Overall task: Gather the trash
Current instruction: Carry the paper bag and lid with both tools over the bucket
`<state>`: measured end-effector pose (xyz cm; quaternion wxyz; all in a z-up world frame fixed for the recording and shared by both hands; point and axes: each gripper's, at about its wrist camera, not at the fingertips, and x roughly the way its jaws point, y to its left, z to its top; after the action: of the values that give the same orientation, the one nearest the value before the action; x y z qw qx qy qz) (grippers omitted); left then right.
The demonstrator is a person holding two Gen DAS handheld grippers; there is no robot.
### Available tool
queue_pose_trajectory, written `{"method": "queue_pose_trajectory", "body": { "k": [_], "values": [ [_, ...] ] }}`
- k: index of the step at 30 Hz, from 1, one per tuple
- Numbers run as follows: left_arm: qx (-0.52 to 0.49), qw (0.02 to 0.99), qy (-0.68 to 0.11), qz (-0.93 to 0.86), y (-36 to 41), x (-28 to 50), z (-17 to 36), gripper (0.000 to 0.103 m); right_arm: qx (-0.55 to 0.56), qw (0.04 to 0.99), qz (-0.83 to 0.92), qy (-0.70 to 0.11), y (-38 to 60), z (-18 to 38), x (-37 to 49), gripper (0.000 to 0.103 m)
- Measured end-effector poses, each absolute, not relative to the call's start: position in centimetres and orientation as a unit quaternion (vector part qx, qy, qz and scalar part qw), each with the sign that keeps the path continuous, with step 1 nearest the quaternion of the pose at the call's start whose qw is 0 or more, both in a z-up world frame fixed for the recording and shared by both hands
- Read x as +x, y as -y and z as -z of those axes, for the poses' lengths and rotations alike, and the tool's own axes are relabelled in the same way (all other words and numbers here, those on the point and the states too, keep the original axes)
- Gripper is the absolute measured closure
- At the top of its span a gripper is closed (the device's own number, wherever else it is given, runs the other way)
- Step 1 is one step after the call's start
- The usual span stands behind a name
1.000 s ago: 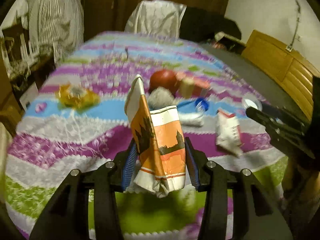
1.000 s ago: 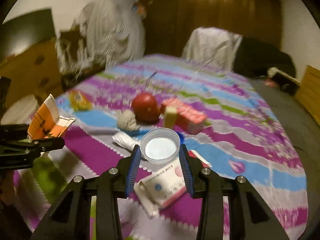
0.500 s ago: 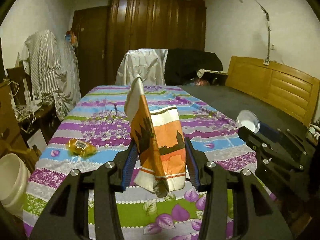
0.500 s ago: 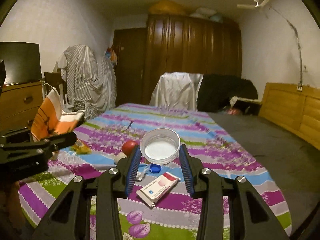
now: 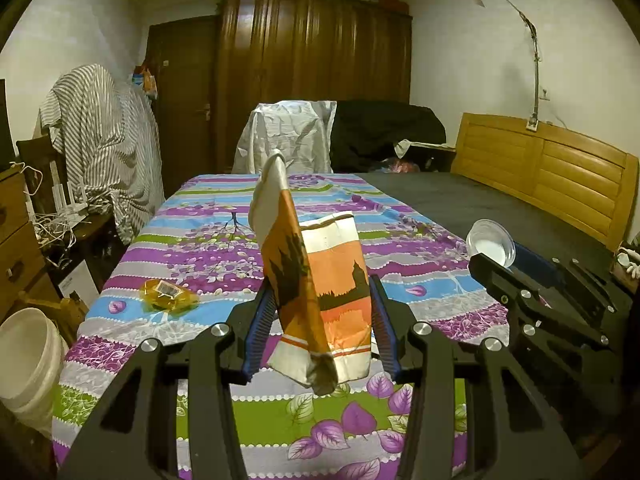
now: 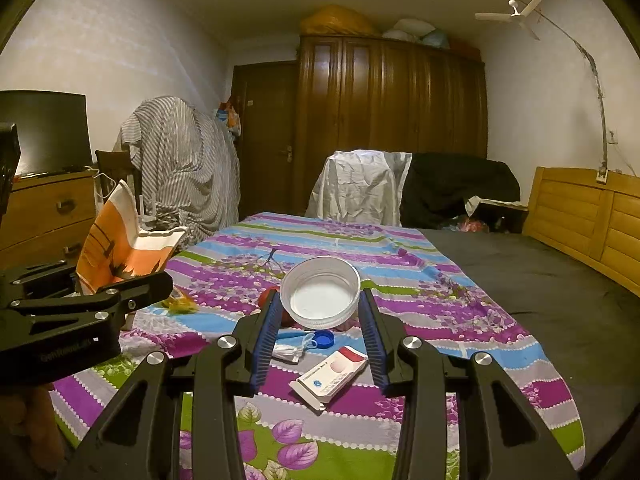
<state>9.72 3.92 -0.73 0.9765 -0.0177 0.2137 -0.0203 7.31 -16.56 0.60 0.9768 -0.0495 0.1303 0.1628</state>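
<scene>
Left gripper (image 5: 320,312) clamps a crumpled orange paper bag (image 5: 320,300), hiding the bedspread (image 5: 192,240) behind — yellow wrapper (image 5: 168,294) lies left, white bucket (image 5: 24,356) cut off at frame edge. Right gripper (image 6: 320,316) grips a white plastic lid (image 6: 320,292); red fruit (image 6: 267,296) mostly hidden behind it — blue cap (image 6: 323,338), small carton (image 6: 330,372) below.

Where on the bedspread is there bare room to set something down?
Free: the far bedspread toward the draped chair, and the dark blanket beside the headboard. Crowded: the near middle, around the flat box, blue cap and yellow wrapper.
</scene>
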Motion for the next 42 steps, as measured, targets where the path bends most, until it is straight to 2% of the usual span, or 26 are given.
{"method": "queue_pose_trajectory", "body": {
  "k": [11,17,29,42],
  "values": [
    [-0.019,0.977,-0.212,0.003,-4.4,9.3,0.3,0.059,-0.054,0.972,-0.182,-0.137,14.8,-0.8,8.6,0.062],
    [-0.028,0.976,-0.213,-0.025,-7.0,8.9,0.1,0.059,-0.063,0.966,-0.212,-0.137,11.7,-1.1,9.5,0.062],
    [-0.060,0.972,-0.202,-0.106,-15.4,6.6,-0.8,0.059,-0.078,0.947,-0.283,-0.128,2.8,-3.2,9.8,0.062],
    [-0.089,0.949,-0.188,-0.235,-28.4,2.6,-2.3,0.059,-0.100,0.905,-0.394,-0.127,-13.6,-5.3,8.6,0.062]
  ]
}}
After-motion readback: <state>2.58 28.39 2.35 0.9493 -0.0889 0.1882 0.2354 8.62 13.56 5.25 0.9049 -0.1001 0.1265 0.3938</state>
